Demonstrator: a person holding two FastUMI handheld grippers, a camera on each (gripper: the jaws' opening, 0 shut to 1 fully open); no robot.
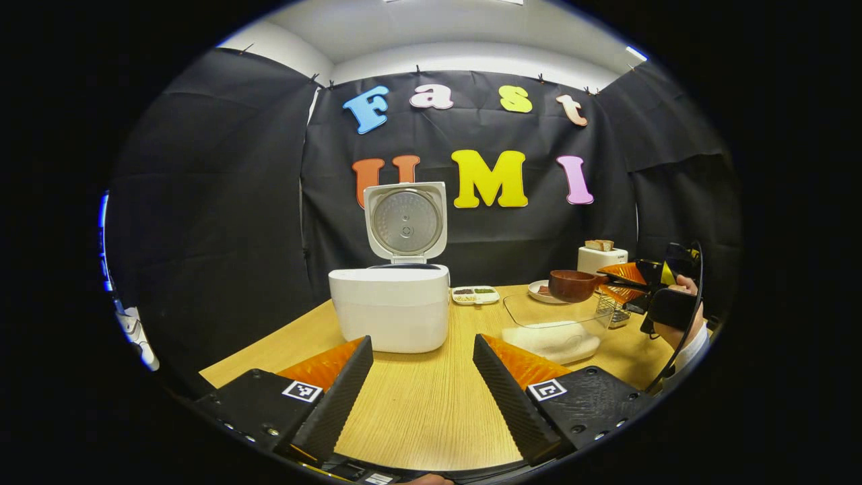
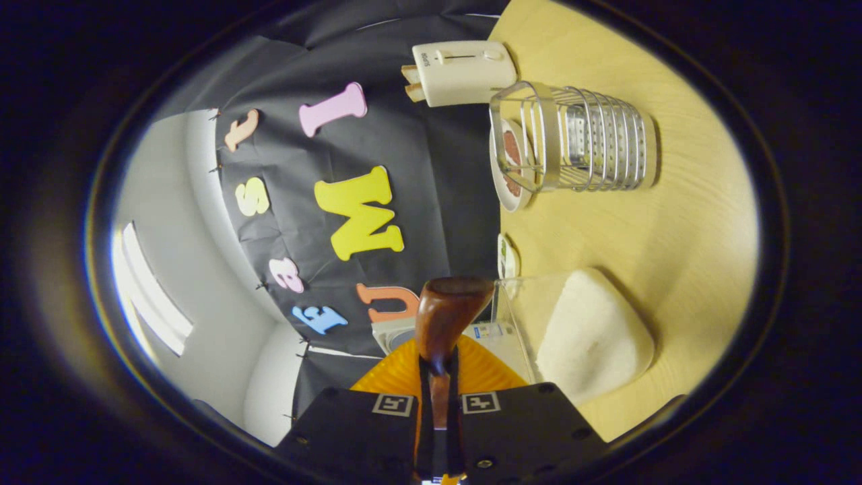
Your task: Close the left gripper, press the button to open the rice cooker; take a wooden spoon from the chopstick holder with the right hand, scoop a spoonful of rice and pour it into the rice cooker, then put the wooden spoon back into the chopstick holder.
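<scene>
Spoon (image 2: 444, 316) clamped in the right claw (image 2: 436, 377), poised over the rice (image 2: 592, 337) to scoop; left claw (image 1: 421, 377) wide, cooker (image 1: 390, 306) open.

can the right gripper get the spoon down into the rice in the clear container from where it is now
Probably yes. The right gripper holds the wooden spoon just above the clear container, whose top is open, and nothing lies between the spoon and the rice. The rice cooker stands off to the side.

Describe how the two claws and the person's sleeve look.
Left claw: black ribbed fingers backed in orange, with square black-and-white markers on black blocks. Right claw: the same black blocks, markers and orange. White sleeve cuff at the wrist.
</scene>
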